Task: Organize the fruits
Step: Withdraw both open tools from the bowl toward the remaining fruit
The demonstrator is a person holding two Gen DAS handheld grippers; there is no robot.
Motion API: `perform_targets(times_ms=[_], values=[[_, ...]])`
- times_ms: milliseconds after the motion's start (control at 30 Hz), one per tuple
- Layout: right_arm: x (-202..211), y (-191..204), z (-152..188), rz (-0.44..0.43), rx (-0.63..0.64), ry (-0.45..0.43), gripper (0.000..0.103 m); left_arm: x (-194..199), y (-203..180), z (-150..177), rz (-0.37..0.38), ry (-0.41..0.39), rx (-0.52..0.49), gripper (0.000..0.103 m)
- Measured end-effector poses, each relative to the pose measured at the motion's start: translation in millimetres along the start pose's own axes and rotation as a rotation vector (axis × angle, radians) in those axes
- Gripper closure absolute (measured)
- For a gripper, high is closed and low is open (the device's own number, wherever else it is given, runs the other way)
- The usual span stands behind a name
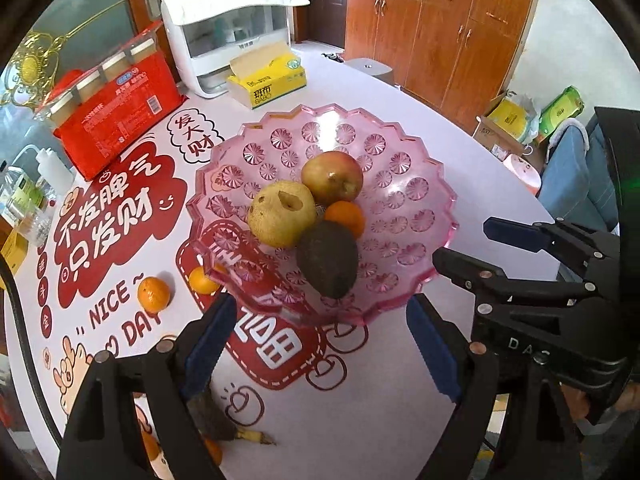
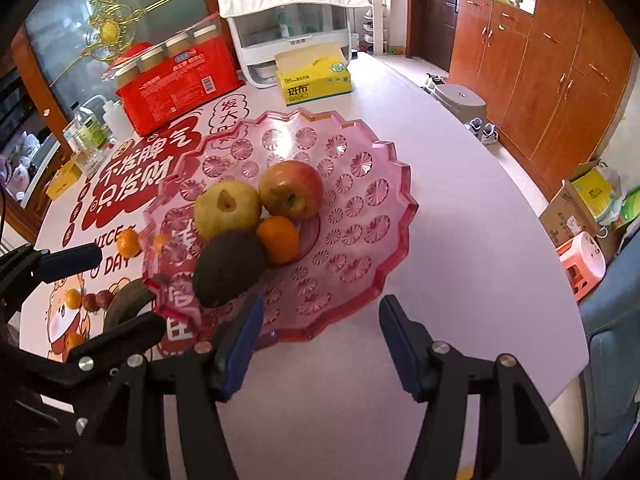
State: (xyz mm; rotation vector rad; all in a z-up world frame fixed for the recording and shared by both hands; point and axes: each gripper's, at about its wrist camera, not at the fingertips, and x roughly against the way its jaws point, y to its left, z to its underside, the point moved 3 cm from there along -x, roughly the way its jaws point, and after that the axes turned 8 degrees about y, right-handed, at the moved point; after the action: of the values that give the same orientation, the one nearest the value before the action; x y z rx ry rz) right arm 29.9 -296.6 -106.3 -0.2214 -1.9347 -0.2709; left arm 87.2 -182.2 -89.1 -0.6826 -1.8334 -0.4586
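Observation:
A pink glass fruit plate (image 1: 404, 200) (image 2: 360, 208) stands on the table. It holds a yellow pear (image 1: 280, 212) (image 2: 226, 208), a red apple (image 1: 332, 178) (image 2: 290, 190), an orange (image 1: 346, 218) (image 2: 278, 238) and a dark avocado (image 1: 328, 258) (image 2: 228, 266). Two oranges (image 1: 154, 294) (image 1: 202, 280) lie on the table left of the plate. My left gripper (image 1: 320, 344) is open and empty, just in front of the plate. My right gripper (image 2: 320, 344) is open and empty at the plate's near rim. It also shows in the left wrist view (image 1: 464, 248).
A dark banana (image 2: 124, 302), lychees (image 2: 96, 300) and small oranges (image 2: 73, 297) lie near the table's left front. A red package (image 1: 116, 108), a yellow tissue box (image 1: 268, 80), a white appliance (image 1: 232, 36) and bottles (image 1: 24, 196) stand at the back. Wooden cabinets (image 2: 552, 72) are beyond.

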Motion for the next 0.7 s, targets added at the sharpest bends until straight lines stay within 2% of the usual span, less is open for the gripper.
perform_targets(times_ms=[333,700], values=[[33,14,11,-0.069,0.047,-0.043,0.042,43,19,38,-0.064,-0.057,0.094,0.017],[84,79,1,-0.176,0.237,-0.167,0.041,129,97,91,-0.203,-0.192,0.336,0.013]])
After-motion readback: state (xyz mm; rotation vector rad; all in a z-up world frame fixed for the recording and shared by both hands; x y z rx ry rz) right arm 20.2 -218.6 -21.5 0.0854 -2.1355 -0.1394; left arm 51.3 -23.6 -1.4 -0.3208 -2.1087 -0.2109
